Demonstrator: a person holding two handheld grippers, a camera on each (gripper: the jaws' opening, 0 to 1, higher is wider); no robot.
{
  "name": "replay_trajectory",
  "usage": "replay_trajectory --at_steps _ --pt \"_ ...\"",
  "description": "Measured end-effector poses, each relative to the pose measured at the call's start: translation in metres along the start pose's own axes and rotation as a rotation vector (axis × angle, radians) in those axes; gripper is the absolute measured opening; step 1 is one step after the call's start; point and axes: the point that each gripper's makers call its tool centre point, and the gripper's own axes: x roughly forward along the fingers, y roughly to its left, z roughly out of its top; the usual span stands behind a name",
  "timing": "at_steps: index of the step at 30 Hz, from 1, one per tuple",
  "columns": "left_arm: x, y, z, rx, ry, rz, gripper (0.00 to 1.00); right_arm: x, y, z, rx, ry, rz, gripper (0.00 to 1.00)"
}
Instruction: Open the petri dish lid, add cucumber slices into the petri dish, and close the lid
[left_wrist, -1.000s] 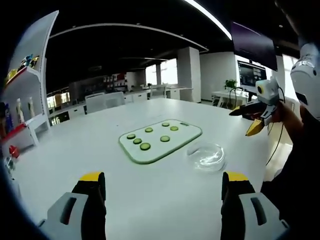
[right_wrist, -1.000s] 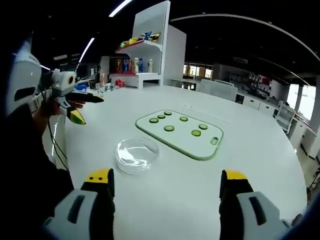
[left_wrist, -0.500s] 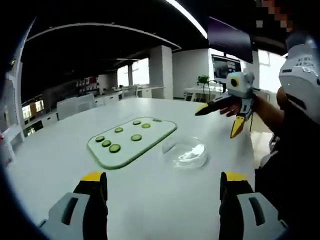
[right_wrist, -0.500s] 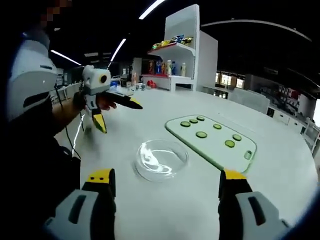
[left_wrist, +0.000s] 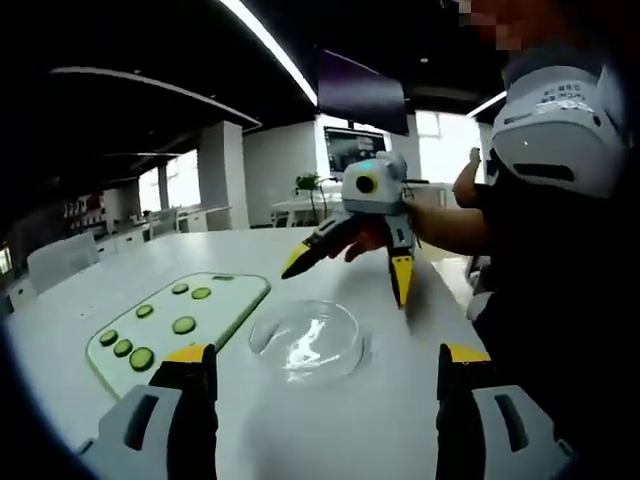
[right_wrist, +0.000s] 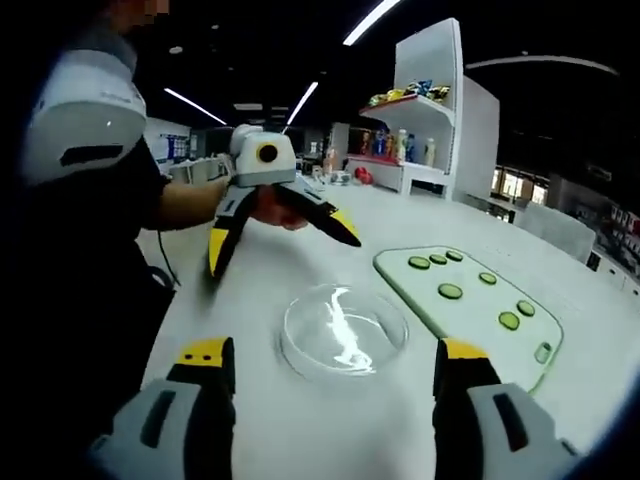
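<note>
Left gripper view: the left tool (left_wrist: 320, 420) hangs wide and empty over the white surface (left_wrist: 400, 420), with the clear petri dish (left_wrist: 305, 340) just ahead, lid on. To its left lies the green cutting board (left_wrist: 225, 300) with cucumber slices (left_wrist: 184, 325). The right tool (left_wrist: 352, 272) hovers above the dish, jaws spread wide, holding nothing. In the right gripper view, the dish (right_wrist: 343, 332) sits between the jaws, beside the board (right_wrist: 470, 310).

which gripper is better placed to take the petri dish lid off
Hard to call, slight edge to the left gripper: in the right gripper view its open jaws hang above the far rim of the petri dish. The right gripper, also open, hangs just beyond it.
</note>
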Motion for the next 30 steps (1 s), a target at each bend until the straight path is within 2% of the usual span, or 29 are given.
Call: replay_trajectory --at_steps 3,7,18,20,21,25,30 --pt "0.002 0.005 -0.004 0.0 -0.008 -0.018 0.87 0.0 -0.001 -0.001 0.012 -0.004 0.014 0.77" --pt "0.003 0.009 -0.004 -0.04 -0.049 -0.056 0.86 0.0 -0.002 -0.003 0.018 -0.004 0.037 0.76" --pt "0.02 0.013 -0.021 0.016 0.004 -0.075 0.79 0.009 -0.013 -0.015 -0.001 -0.009 0.071 0.72" --pt "0.023 0.016 -0.021 0.042 0.008 -0.063 0.75 0.009 -0.015 -0.022 -0.042 0.03 0.079 0.7" --pt "0.023 0.019 -0.021 0.072 0.011 -0.048 0.73 0.01 -0.016 -0.023 -0.039 0.025 0.086 0.7" --pt "0.025 0.017 -0.017 0.039 -0.021 -0.065 0.72 0.012 -0.017 -0.023 -0.002 -0.009 0.126 0.63" --pt "0.029 0.017 -0.025 0.068 0.012 -0.07 0.68 0.016 -0.021 -0.028 -0.007 -0.014 0.135 0.6"
